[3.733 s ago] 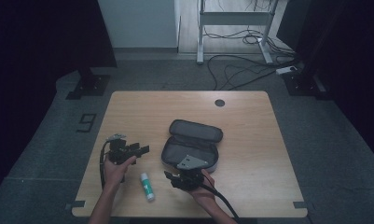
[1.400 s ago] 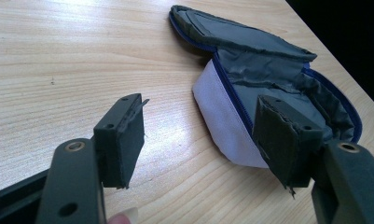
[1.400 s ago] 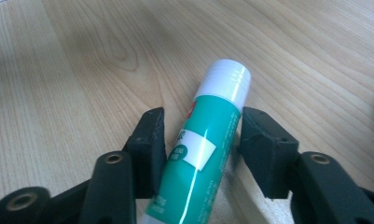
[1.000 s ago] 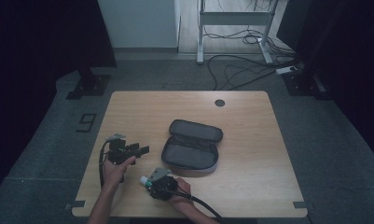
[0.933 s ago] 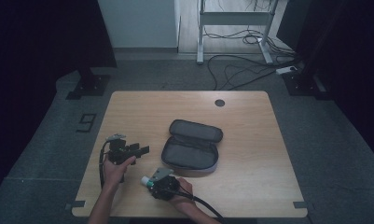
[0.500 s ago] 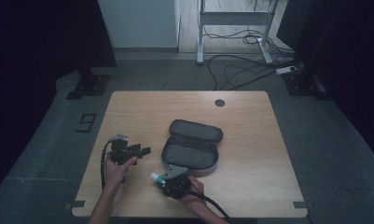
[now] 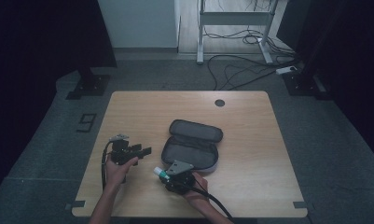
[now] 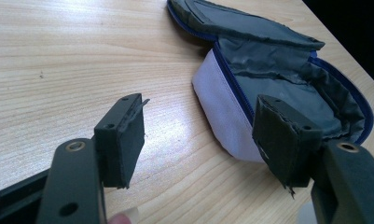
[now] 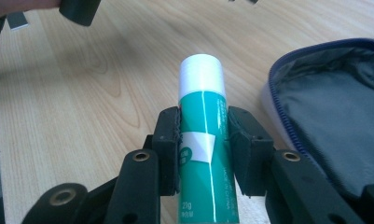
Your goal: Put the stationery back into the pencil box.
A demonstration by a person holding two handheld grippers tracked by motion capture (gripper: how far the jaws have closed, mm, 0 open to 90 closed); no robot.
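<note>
Glue stick (image 9: pixel 203 140) label: green, "20g"

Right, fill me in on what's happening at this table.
A person works two hand-held tongs at a wooden table. The right tongs are shut on a green glue stick with a white cap, held just beside an open grey pouch. The left tongs are open and hold nothing, off to the pouch's left. The pouch lies unzipped, and what shows of its inside looks empty.
</note>
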